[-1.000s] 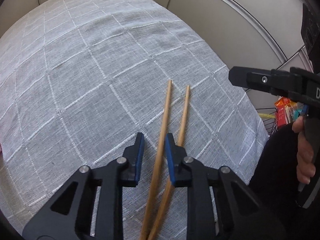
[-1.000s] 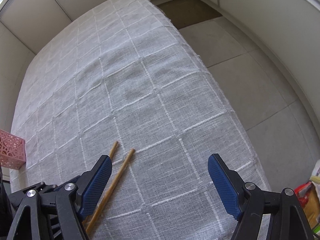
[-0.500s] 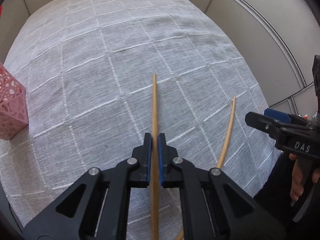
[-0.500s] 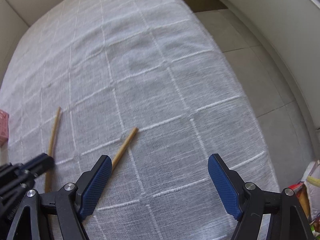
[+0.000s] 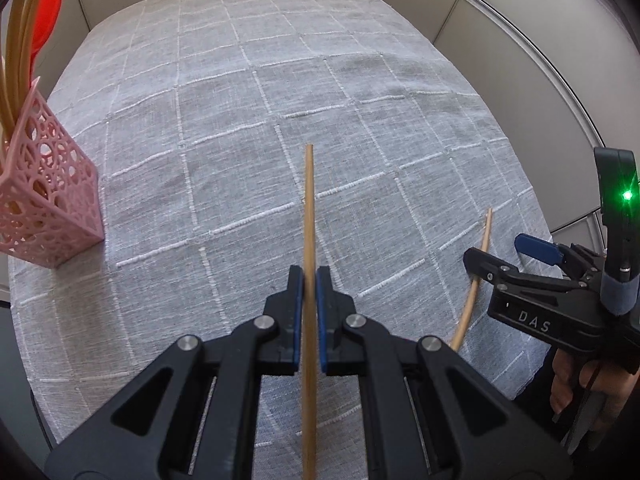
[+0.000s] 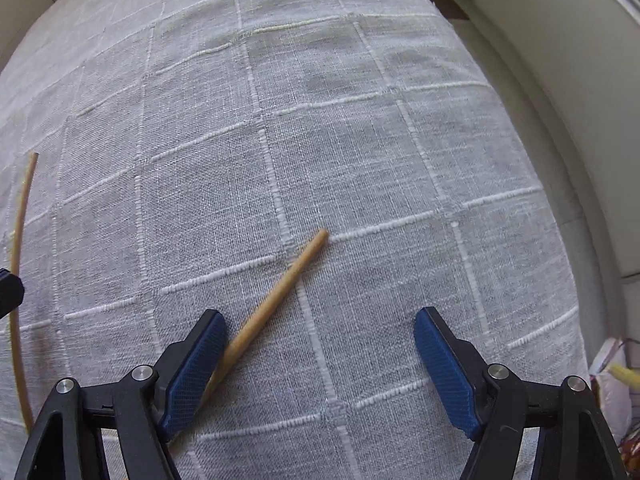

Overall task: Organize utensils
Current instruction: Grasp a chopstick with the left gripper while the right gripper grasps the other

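Observation:
My left gripper (image 5: 308, 276) is shut on a wooden chopstick (image 5: 308, 216) and holds it above the grey checked tablecloth (image 5: 240, 120), tip pointing away. That chopstick also shows at the left edge of the right wrist view (image 6: 18, 280). A second chopstick (image 6: 280, 292) lies on the cloth between the fingers of my open right gripper (image 6: 320, 344), close to the left finger; it also shows in the left wrist view (image 5: 476, 280). A pink lattice holder (image 5: 48, 200) with chopsticks and a red spoon (image 5: 46, 16) stands at the left.
The table's right edge drops to a tiled floor (image 6: 580, 120). Packaged items (image 6: 616, 392) sit on the floor at the lower right. Pale wall panels (image 5: 520, 20) run behind the table.
My left gripper closed on one chopstick, lifted it and swung left, bringing the pink holder into view. My right gripper moved down over the other chopstick, still open.

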`<act>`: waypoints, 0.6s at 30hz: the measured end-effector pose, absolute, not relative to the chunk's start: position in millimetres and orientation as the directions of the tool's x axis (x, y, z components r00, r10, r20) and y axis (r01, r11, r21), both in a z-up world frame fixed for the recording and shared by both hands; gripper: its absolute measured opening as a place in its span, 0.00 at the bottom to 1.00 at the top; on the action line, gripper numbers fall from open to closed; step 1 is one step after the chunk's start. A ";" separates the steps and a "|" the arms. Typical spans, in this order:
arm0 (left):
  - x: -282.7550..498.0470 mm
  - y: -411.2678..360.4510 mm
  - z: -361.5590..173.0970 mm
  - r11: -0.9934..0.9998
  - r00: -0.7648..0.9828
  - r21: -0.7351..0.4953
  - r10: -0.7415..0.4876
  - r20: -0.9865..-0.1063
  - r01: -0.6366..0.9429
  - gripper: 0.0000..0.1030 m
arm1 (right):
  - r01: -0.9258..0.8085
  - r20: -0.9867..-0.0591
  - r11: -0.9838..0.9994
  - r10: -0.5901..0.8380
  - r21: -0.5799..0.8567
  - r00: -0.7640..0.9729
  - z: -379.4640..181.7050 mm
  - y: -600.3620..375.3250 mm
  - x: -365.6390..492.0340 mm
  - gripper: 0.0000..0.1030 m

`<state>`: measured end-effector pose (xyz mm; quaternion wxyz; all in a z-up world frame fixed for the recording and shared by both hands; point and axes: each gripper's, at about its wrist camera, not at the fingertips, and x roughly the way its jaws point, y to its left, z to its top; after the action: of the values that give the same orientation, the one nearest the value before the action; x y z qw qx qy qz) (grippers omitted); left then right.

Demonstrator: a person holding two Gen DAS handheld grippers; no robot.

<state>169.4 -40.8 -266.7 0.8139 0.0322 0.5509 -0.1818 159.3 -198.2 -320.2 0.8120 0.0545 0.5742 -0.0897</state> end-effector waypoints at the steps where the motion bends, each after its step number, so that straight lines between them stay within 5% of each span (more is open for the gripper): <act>1: 169.3 -40.9 -267.8 0.933 0.327 -0.142 -0.254 -0.910 0.331 0.07 | 0.198 -0.940 0.980 -0.074 -0.007 0.334 -319.0 -195.3 159.9 0.70; 7: 176.8 -43.4 -277.8 0.937 0.322 -0.152 -0.255 -0.912 0.313 0.08 | 0.146 -0.928 0.989 -0.038 0.018 0.371 -314.7 -181.9 161.6 0.40; 10: 184.5 -46.0 -281.6 0.935 0.316 -0.167 -0.269 -0.910 0.312 0.18 | 0.150 -0.924 0.988 -0.021 0.040 0.381 -314.1 -183.9 161.3 0.32; 18: 201.3 -65.1 -281.2 0.928 0.330 -0.153 -0.270 -0.904 0.340 0.16 | 0.187 -0.919 0.979 0.004 0.084 0.395 -313.1 -199.7 171.2 0.10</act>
<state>201.3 -65.1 -281.2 0.8150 0.0318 0.5475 -0.1873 171.2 -199.7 -313.1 0.8306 0.0871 0.5473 -0.0553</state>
